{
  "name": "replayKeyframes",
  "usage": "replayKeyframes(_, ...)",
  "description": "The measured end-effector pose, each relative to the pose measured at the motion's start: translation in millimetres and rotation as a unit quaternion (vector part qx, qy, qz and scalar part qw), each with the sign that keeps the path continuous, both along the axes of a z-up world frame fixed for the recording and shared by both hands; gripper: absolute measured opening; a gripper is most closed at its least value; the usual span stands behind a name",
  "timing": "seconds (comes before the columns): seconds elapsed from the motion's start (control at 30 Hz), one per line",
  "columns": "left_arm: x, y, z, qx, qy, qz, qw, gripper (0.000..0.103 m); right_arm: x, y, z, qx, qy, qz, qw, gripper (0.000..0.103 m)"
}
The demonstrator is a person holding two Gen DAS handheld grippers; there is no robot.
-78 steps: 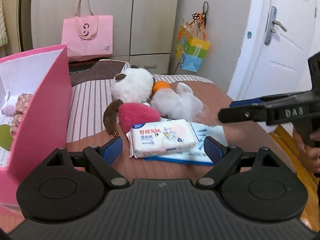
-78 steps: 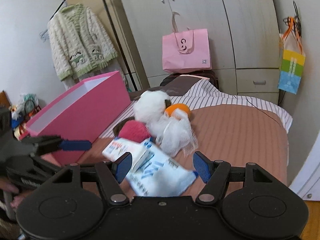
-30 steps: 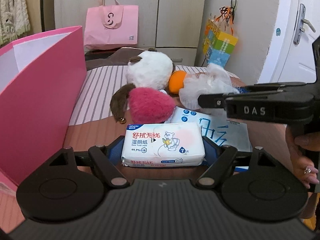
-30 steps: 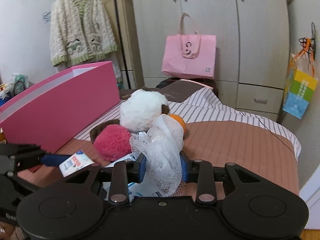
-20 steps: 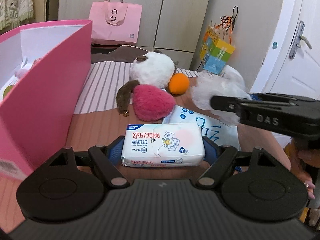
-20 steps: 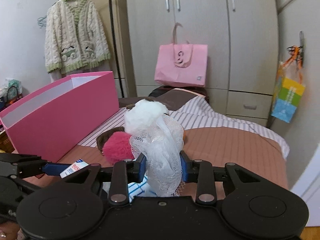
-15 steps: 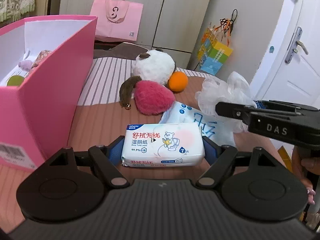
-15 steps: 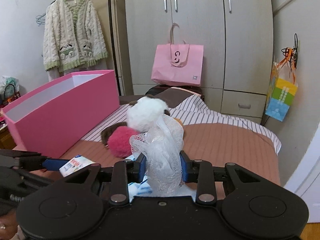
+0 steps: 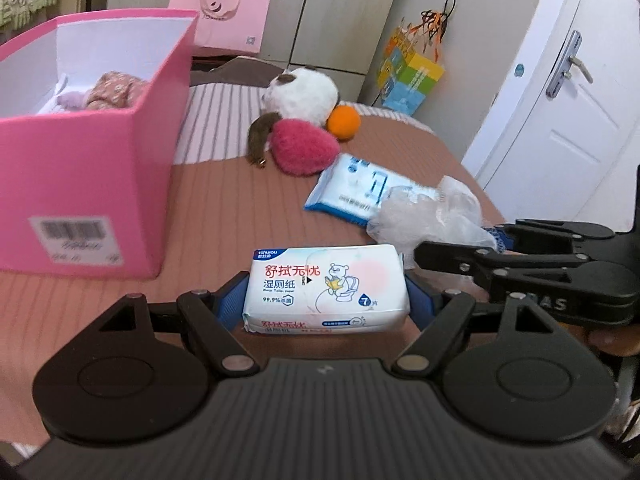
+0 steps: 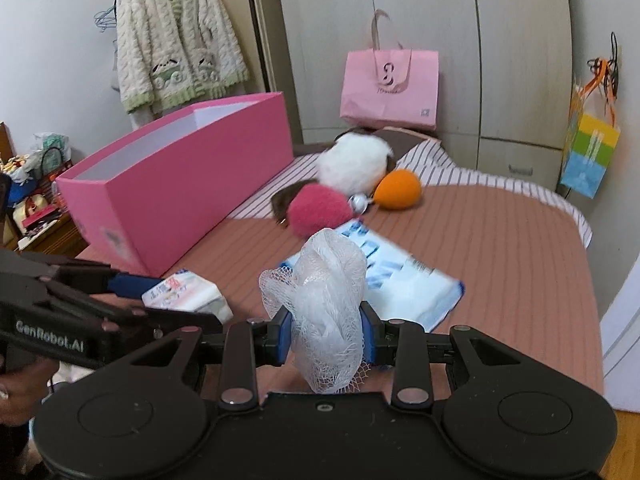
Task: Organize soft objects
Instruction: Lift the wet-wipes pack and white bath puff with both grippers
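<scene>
My left gripper (image 9: 326, 300) is shut on a white wet-wipes pack (image 9: 326, 284) and holds it above the bed, to the right of the open pink box (image 9: 92, 168). My right gripper (image 10: 327, 336) is shut on a white mesh bath sponge (image 10: 328, 304), also lifted; the sponge also shows in the left wrist view (image 9: 428, 216). A blue wipes pack (image 9: 356, 192), a red plush (image 9: 304, 146), a white plush (image 9: 304, 92) and an orange ball (image 9: 343, 121) lie on the bed. The pink box holds floral fabric (image 9: 114, 90).
A pink shopping bag (image 10: 390, 90) stands at the wardrobe behind the bed. A colourful gift bag (image 10: 590, 148) hangs at the right. A white door (image 9: 568, 92) is right of the bed. A cardigan (image 10: 176, 36) hangs on the left wall.
Both grippers closed on their objects and lifted them off the bed. Both have pulled back and up; the left one has drawn nearer the pink box, whose inside now shows.
</scene>
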State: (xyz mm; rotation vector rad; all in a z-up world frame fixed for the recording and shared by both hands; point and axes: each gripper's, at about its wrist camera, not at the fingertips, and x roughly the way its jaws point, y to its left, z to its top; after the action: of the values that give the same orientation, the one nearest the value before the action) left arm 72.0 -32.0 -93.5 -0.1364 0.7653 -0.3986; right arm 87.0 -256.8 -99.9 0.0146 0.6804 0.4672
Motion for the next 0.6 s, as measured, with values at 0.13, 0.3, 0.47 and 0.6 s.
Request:
replayKeyframes(0.13,-10,15,-1,0.013,0.011,0.010,0.9998,0.079,-17,9,-4,0.009,0.002,0.016,1.000,0.038)
replayKeyframes(0.3,-19,36,4,0.024,0.016,0.031,0.9991,0.079,-30,22,-5,0.011,0.015,0.043,0.999,0.038)
replayKeyframes(0.47,-28,51,8,0.041,0.025,0.028,0.9985,0.079,-40,37,4,0.013,0.021,0.074,0.997,0.039)
replayKeyframes(0.6,-32,67,10,0.029,0.055,0.014,0.9980,0.079,-46,52,14,0.023,0.031,0.102,0.994,0.039)
